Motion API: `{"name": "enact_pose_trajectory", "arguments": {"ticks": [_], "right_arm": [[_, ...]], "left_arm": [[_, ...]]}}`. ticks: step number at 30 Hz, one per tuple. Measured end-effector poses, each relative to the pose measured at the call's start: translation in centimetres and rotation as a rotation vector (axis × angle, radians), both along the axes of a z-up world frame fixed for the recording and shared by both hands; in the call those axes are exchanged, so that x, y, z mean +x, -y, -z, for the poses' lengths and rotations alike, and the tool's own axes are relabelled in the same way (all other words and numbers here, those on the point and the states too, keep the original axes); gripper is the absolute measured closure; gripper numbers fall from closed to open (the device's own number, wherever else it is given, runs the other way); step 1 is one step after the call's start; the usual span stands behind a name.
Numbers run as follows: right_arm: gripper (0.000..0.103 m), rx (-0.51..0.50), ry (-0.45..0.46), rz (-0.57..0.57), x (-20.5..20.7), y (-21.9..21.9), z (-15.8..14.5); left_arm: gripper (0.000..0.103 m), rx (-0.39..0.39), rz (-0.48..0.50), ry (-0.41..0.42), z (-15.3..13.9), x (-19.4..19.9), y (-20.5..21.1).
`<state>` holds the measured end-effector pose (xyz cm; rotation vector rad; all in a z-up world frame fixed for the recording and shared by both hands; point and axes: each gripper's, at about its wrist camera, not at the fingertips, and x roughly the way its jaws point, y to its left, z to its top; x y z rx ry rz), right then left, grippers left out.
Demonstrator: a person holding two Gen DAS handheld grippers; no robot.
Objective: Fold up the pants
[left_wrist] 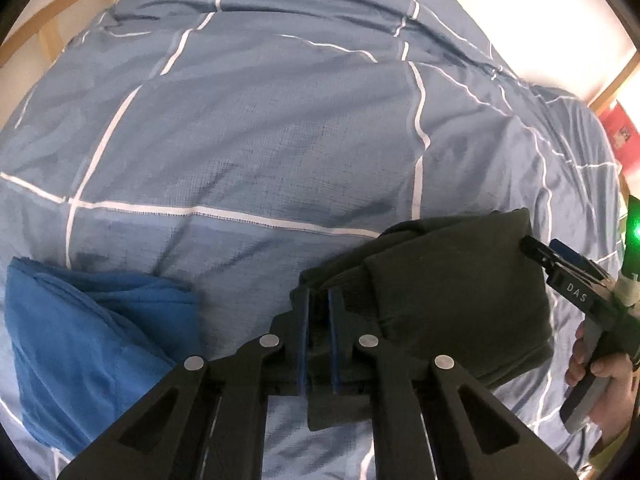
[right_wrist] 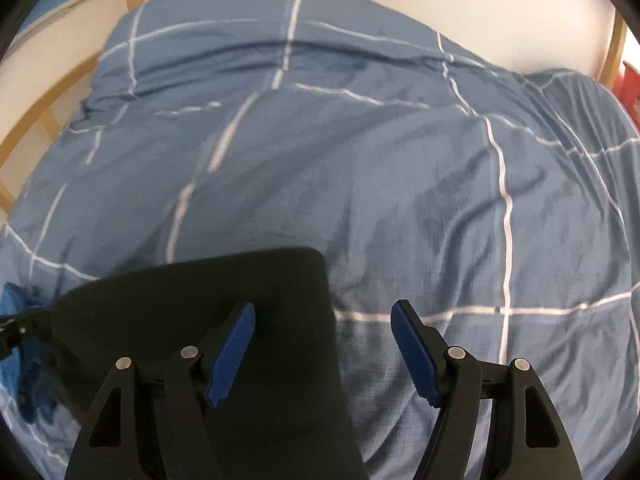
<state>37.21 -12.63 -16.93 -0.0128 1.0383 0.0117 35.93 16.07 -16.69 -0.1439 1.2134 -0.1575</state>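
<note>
The dark folded pants [left_wrist: 448, 304] lie as a compact bundle on the blue checked bedcover [left_wrist: 260, 140]. My left gripper [left_wrist: 319, 300] is shut on the bundle's left edge, with dark cloth pinched between its blue pads. In the right wrist view the pants [right_wrist: 224, 292] are a flat dark rectangle at the lower left. My right gripper [right_wrist: 323, 320] is open above the bundle's right edge; its left finger is over the pants and its right finger is over the bedcover. It also shows in the left wrist view [left_wrist: 560, 264], beside the bundle's right side.
A crumpled bright blue garment [left_wrist: 96, 340] lies on the bedcover left of the pants; it also shows in the right wrist view [right_wrist: 16, 340]. A wooden bed frame [left_wrist: 48, 20] curves along the far side. A red object [left_wrist: 620, 136] stands at the far right.
</note>
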Motion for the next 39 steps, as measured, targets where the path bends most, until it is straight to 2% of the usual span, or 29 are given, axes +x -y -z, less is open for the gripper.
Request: {"name": "enact_pose_trajectory", "arguments": {"ticks": [3,5,6,7,8,9,12,14,17,20,24,28,39], "right_arm": [[0.033,-0.027,-0.008,0.029,-0.1,0.8,0.2],[0.033,-0.086,-0.004,0.057,-0.5,1.1,-0.3],[0.032,-0.129,0.003,0.074,-0.8,1.3,-0.6],[0.03,-0.181,0.009,0.093,-1.3,1.4,-0.9],[0.03,-0.203,0.015,0.101,-1.7,1.5,-1.2],[0.03,-0.2,0.025,0.095,-2.2,1.7,-1.7],[0.026,-0.14,0.055,0.061,-3.9,2.1,-2.9],[0.013,-0.07,0.084,0.047,-5.3,2.5,-3.6],[0.009,0.012,0.092,0.035,-6.8,2.8,-3.8],[0.009,0.076,0.057,0.005,-7.5,2.6,-2.9],[0.009,0.084,0.041,-0.032,-7.4,2.1,-1.5],[0.01,0.089,0.051,-0.06,-6.2,1.9,-0.6],[0.01,0.241,-0.001,0.065,-3.6,4.3,3.1]], "left_arm": [[0.086,0.046,-0.009,0.004,-0.1,-0.2,0.1],[0.083,0.102,-0.03,0.008,-0.5,-0.5,0.0],[0.072,0.141,-0.04,0.017,-0.9,-0.9,0.0],[0.066,0.18,-0.039,0.034,-1.6,-1.5,0.1],[0.053,0.198,-0.03,0.06,-2.2,-2.1,0.3],[0.042,0.216,-0.022,0.092,-3.0,-2.9,0.5],[0.028,0.229,-0.012,0.169,-5.1,-5.7,1.0],[0.024,0.207,-0.001,0.185,-5.4,-6.8,1.0],[0.022,0.142,0.014,0.171,-4.7,-8.0,1.0],[0.022,0.091,0.014,0.127,-3.3,-7.9,1.1],[0.022,0.013,-0.002,0.084,-1.4,-6.4,1.0],[0.022,-0.004,0.013,0.055,0.3,-4.8,1.6],[0.02,0.012,0.057,0.019,3.4,-3.8,3.5]]}}
